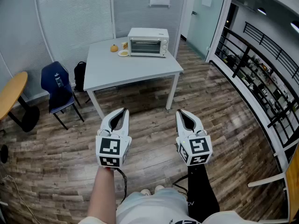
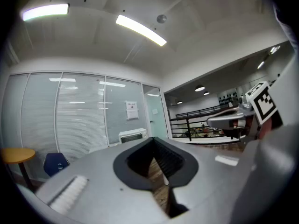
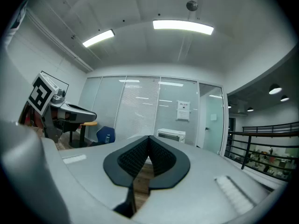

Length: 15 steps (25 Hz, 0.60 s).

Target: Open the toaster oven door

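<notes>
The white toaster oven stands at the far side of a grey table, its glass door closed. It is small and distant in the left gripper view and in the right gripper view. I hold both grippers low over the wooden floor, well short of the table. The left gripper has its jaw tips together and holds nothing. The right gripper is likewise shut and empty. Each gripper shows at the edge of the other's view.
An orange fruit and a small plate lie left of the oven. A blue chair and a black bag stand left of the table, with a round wooden table further left. A black railing curves along the right.
</notes>
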Tool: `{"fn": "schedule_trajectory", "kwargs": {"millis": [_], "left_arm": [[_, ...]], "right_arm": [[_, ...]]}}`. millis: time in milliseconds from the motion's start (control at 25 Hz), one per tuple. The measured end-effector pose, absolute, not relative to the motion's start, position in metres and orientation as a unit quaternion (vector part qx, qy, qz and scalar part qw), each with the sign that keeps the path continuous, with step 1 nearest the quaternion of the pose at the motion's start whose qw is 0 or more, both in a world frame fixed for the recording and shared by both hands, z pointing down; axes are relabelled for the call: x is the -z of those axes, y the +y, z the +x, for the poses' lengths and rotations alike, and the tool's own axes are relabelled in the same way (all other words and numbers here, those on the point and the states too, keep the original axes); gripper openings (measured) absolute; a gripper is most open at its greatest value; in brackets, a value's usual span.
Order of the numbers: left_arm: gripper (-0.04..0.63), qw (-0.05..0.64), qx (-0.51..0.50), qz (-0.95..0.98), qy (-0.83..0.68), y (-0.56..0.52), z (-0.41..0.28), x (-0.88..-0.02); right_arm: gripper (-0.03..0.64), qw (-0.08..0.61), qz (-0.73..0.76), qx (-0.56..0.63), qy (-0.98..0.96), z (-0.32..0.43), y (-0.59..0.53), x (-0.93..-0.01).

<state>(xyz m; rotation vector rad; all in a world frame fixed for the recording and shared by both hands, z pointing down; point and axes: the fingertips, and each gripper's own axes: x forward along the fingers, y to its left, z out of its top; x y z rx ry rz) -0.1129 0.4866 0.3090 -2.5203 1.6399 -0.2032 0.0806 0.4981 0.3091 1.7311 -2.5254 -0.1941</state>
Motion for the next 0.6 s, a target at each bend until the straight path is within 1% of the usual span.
{"fn": "schedule_trajectory", "kwargs": {"millis": [440,600], "left_arm": [[0.057,0.059,0.06,-0.834,0.545,0.5,-0.124,-0.311],[0.057,0.058,0.063,-0.833,0.547,0.504,-0.13,-0.317]], "right_arm": [[0.003,0.047,0.564,0.064,-0.822,0.069,0.509,-0.314],[0.003,0.034,0.571,0.057,-0.818,0.07,0.515,-0.318]]}}
